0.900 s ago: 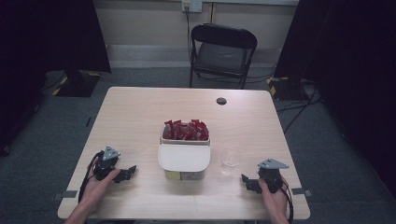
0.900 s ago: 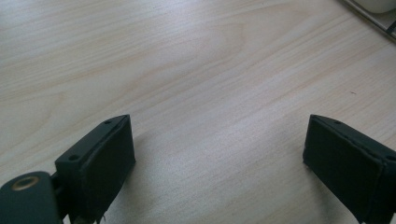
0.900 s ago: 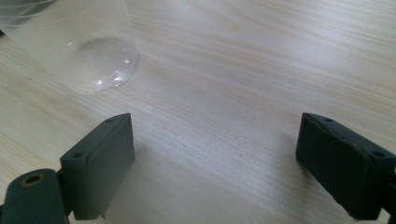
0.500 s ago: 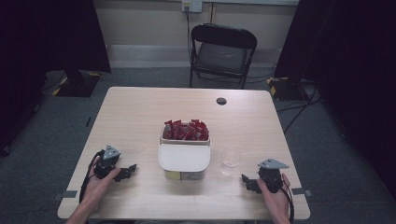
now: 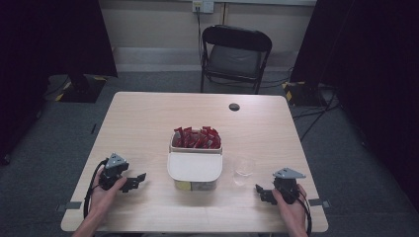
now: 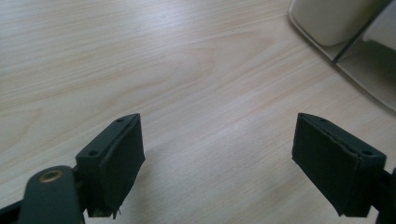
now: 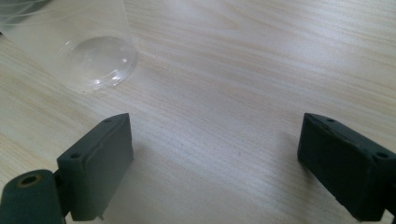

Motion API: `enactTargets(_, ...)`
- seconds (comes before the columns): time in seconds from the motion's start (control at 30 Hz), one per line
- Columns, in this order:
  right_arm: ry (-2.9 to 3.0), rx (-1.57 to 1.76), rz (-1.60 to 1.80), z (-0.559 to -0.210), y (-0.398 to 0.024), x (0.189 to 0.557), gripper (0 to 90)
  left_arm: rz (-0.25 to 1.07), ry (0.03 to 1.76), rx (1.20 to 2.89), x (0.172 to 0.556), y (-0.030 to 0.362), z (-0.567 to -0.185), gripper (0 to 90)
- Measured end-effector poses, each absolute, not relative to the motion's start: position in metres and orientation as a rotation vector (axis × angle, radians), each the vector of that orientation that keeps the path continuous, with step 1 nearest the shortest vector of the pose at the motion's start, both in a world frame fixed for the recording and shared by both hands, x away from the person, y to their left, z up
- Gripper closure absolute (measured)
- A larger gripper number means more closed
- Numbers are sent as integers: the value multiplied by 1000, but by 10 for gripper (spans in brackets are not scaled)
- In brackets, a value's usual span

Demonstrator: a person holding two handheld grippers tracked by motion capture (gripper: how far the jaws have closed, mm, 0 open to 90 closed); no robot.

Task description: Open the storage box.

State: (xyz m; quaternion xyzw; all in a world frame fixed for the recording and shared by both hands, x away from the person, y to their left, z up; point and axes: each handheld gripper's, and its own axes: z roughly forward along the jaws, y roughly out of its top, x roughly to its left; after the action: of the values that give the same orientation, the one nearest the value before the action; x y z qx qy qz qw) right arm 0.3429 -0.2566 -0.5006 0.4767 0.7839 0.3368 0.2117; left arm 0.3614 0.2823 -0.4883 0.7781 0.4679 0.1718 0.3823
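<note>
The clear plastic cup (image 5: pixel 243 169) stands upright on the table (image 5: pixel 148 123), just to the right of the white box (image 5: pixel 194 168). It is the thing nearest your right gripper (image 5: pixel 263 191), so start there.

Your right gripper rests on the table near the front edge, a little way from the cup. Its jaws are spread wide with nothing between them. In the right gripper view the cup (image 7: pixel 88 51) sits up and to the left of the jaws, not in line with them. I think you should turn your hand toward it first, so the cup lands in the middle of the gap. Then close slowly. The cup looks thin and see-through, so it will likely bend or squash if you squeeze hard. It also looks light, so a bump could tip it or push it away.

Your left gripper (image 5: pixel 132 181) rests on the other side of the box, jaws also spread wide and holding nothing. In the left gripper view the box's corner (image 6: pixel 336 23) shows at the top right.

The box is smooth with round corners, and a pale lid covers its front half. The back half is full of shiny red packets (image 5: pixel 196 138), standing close together. The table is light wood with fine lines. The jaw pads look soft, flat and black.
</note>
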Motion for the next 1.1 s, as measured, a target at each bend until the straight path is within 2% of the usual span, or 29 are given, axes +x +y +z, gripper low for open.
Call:
enactTargets(0.9, 2179, 1323, 934, -501, -257, 343, 96, 358, 1045, 2018, 351, 256, -473, 174)
enactTargets(1.1, 2179, 1322, 934, -501, -257, 343, 96, 258, 1008, 1991, 350, 248, -470, 212)
